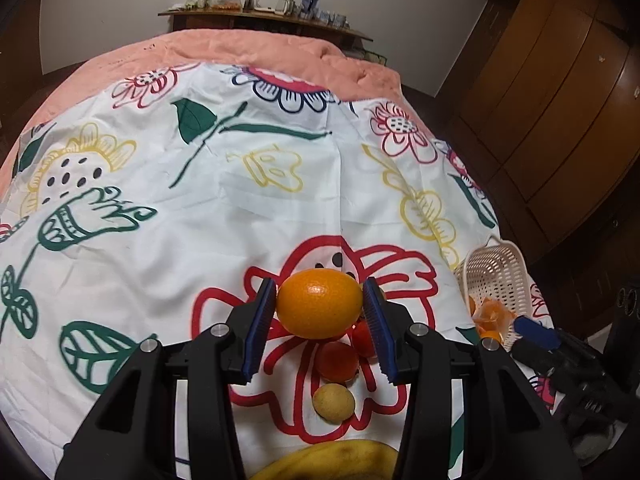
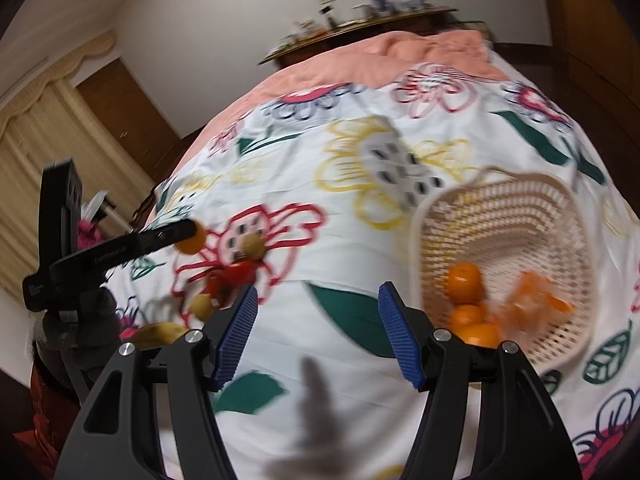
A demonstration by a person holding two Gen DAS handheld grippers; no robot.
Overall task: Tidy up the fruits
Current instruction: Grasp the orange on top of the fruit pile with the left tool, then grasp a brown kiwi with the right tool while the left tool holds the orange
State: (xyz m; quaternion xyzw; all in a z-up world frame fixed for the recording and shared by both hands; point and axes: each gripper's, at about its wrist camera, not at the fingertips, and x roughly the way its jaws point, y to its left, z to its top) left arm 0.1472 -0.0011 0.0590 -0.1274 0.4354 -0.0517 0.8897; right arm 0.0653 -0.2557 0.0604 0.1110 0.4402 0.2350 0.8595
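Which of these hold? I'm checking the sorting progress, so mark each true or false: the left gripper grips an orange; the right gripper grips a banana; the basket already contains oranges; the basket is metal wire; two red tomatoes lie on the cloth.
1. The left gripper grips an orange: true.
2. The right gripper grips a banana: false; nothing sits between its pads, and the banana lies on the cloth.
3. The basket already contains oranges: true.
4. The basket is metal wire: false; it is cream plastic lattice.
5. Two red tomatoes lie on the floral cloth: true.

Left tongs [image 1: 320, 312], right tongs [image 2: 316, 320]: black plastic arms, ribbed blue pads, silver pivot screws.
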